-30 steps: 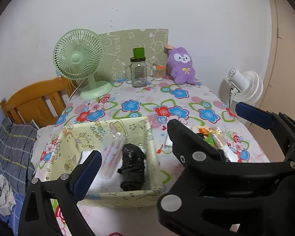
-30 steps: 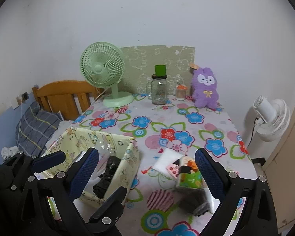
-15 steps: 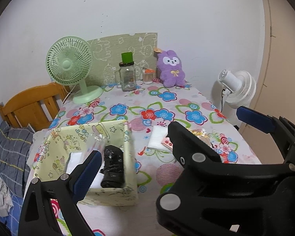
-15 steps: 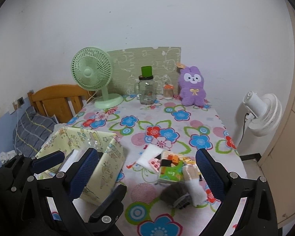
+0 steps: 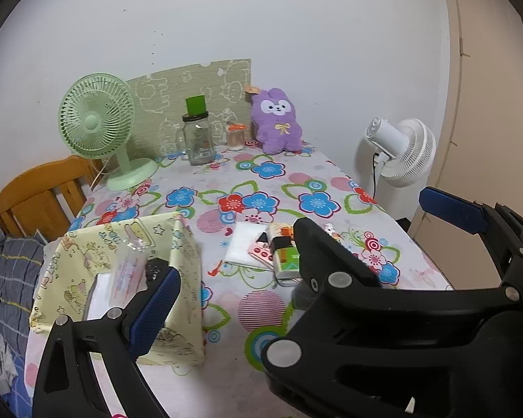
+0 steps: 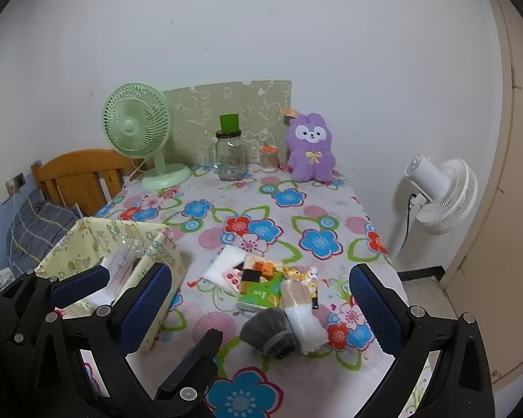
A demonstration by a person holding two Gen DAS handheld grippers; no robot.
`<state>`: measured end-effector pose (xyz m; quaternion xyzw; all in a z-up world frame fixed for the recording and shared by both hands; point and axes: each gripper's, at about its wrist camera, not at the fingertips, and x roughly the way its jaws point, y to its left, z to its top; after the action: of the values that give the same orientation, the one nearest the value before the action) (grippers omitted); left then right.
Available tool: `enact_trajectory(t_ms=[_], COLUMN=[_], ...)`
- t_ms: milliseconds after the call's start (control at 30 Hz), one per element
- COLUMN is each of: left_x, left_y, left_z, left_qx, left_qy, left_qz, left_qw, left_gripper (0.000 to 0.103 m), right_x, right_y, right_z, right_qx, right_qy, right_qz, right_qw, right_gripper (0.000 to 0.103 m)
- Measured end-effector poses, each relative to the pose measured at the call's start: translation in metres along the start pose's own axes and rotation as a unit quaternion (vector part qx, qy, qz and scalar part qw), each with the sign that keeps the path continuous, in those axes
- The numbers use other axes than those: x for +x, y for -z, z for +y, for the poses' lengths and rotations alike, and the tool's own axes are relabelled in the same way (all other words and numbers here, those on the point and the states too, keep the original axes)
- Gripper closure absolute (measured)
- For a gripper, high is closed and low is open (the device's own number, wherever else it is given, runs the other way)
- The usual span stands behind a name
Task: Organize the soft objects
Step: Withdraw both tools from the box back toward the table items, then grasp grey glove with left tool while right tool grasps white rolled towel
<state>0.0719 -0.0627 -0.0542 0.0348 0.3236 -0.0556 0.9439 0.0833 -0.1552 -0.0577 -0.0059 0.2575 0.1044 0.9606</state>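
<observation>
Two grippers are yours, nearest the lens, both empty. Right gripper (image 6: 261, 313): fingers spread wide, hovering over the near edge of the surface (image 6: 296, 376). Left gripper (image 5: 296, 254): fingers likewise spread wide, one blue pad low by the bin, the other out to the right.

Just beyond the right gripper, between its fingers: a grey rolled sock (image 6: 266, 329) touching a white rolled sock (image 6: 305, 324), both loose on the floral cloth. Behind them, touching: a green tissue pack (image 6: 258, 287), a cartoon-printed pack (image 6: 301, 275), a flat white pad (image 6: 225, 263) with a pink dotted packet (image 6: 232, 277) partly on it.

To the left: a yellow printed fabric bin (image 5: 183, 268), already holding a white folded item (image 5: 99, 292), a clear wrapped pack (image 5: 127, 268) and something black, mostly hidden.

Far end of the surface: green desk fan (image 6: 137, 132), glass jar (image 6: 230, 156), small orange-lidded jar (image 6: 268, 155), purple plush rabbit (image 6: 308, 148). Off the surface: white standing fan (image 6: 439, 195), wooden headboard (image 6: 80, 174).

Step in hand, by judgement: reaching for the next soft item. Next move calls for lowering your right fingers around one sock, closing gently on the yielding roll, then carrying it left over the bin wall.
</observation>
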Motion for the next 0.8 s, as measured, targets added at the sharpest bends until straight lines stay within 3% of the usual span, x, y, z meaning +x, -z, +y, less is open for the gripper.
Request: enact_trajectory(t_ms=[500,800], left_x=[0.025,0.053], left_y=[0.014,0.026], left_z=[-0.024,-0.030], left_qx=[0.011,0.012], left_qy=[0.026,0.026], left_qz=[0.010,0.038], left_qw=[0.9996,0.9989], left_gripper=[0.011,0.015], right_x=[0.014,0.036], right_y=[0.023,0.038], right_z=[-0.024,-0.034], right_qx=[0.005,0.005], right_qy=[0.006,0.005], right_qz=[0.015,0.035], right_qw=[1.000,0.999], right_gripper=[0.000,0.000])
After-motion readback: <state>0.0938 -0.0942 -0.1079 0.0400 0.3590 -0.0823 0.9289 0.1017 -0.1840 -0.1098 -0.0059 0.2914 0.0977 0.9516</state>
